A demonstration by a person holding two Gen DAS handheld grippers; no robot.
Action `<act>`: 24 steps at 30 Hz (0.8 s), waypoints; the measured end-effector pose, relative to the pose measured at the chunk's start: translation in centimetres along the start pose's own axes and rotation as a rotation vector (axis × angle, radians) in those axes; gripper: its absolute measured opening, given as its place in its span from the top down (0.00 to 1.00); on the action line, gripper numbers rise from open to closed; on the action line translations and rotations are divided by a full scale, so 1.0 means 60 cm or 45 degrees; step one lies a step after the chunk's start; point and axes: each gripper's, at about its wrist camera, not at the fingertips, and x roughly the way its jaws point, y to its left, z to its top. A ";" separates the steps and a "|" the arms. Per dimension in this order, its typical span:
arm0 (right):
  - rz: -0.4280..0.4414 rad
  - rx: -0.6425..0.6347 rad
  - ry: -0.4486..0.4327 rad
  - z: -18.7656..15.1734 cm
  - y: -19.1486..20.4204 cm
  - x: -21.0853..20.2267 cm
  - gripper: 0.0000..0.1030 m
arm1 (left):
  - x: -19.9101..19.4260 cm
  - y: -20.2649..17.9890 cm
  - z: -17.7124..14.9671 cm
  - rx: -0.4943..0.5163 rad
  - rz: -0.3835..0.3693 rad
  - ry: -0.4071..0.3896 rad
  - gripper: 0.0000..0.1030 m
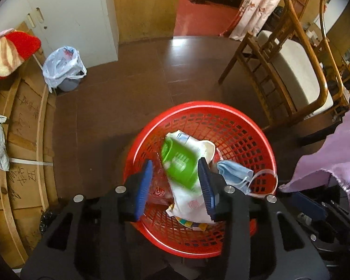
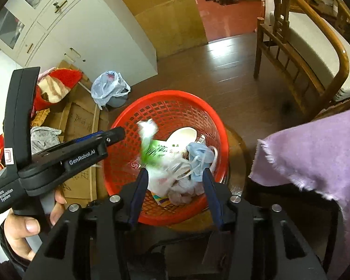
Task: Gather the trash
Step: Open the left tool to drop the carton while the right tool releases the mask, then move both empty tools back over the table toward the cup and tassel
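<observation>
A red mesh basket (image 1: 198, 105) stands on the dark floor and holds trash. My left gripper (image 1: 175, 182) hangs over it with its jaws apart. A blurred green packet (image 1: 178, 163) lies between the blue pads (image 1: 143, 186), and neither pad presses on it. Under it are a white bag (image 1: 189, 201) and a blue face mask (image 1: 233, 175). In the right wrist view my right gripper (image 2: 175, 186) stands open above the same basket (image 2: 165, 93), with nothing gripped. Below it lie the green packet (image 2: 151, 154), the mask (image 2: 198, 156) and a white bowl (image 2: 184, 133). The left gripper (image 2: 115, 135) reaches in from the left, held by a hand.
A grey bin with a plastic liner (image 1: 63, 67) stands by the white cabinet (image 1: 81, 11). Cardboard boxes (image 1: 23, 140) line the left side. A wooden chair (image 1: 291, 70) is at the right, and a purple cloth (image 1: 333, 158) hangs beside the basket.
</observation>
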 end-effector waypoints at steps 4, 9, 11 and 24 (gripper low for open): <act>0.002 -0.004 -0.028 -0.005 0.001 -0.029 0.53 | -0.019 -0.005 0.002 0.000 -0.016 -0.018 0.59; -0.008 -0.019 -0.071 -0.015 0.004 -0.072 0.53 | -0.048 -0.019 -0.001 0.022 -0.043 -0.045 0.59; -0.016 -0.031 -0.097 -0.021 0.008 -0.099 0.53 | -0.066 -0.028 -0.003 0.033 -0.061 -0.068 0.58; -0.275 0.060 -0.438 -0.117 -0.080 -0.372 0.27 | -0.251 -0.201 -0.042 0.321 -0.277 -0.335 0.35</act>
